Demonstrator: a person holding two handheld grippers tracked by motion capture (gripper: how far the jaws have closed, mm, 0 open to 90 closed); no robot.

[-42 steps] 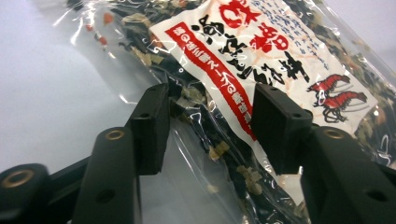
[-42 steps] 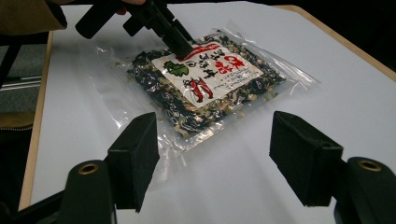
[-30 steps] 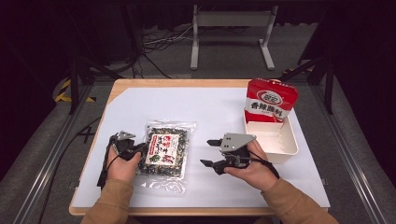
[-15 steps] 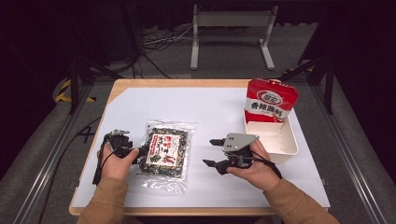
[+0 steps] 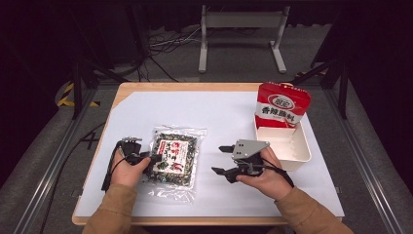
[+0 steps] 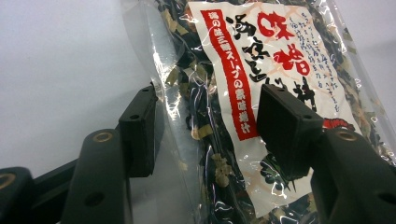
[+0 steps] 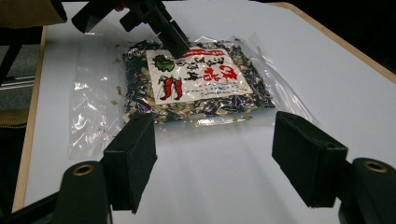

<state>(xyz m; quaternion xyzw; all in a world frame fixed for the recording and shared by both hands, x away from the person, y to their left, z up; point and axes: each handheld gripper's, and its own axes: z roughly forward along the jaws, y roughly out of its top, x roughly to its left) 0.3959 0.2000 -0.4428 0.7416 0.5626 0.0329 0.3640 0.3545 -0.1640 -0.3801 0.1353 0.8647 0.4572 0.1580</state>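
Left gripper (image 5: 155,159), jaws open, straddles the slick seaweed packet's (image 5: 171,155) left edge, which may slip; right gripper (image 5: 223,159) waits open.

Clear bag (image 5: 172,157): dark-green flakes, white label, red-black print. Black tongs (image 6: 210,135). Red-white pouch (image 5: 282,105). White tray (image 5: 302,146).

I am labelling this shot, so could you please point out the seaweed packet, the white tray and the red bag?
seaweed packet (image 5: 171,157), high view, printed label
white tray (image 5: 306,152), high view, right rim
red bag (image 5: 281,106), high view, front face
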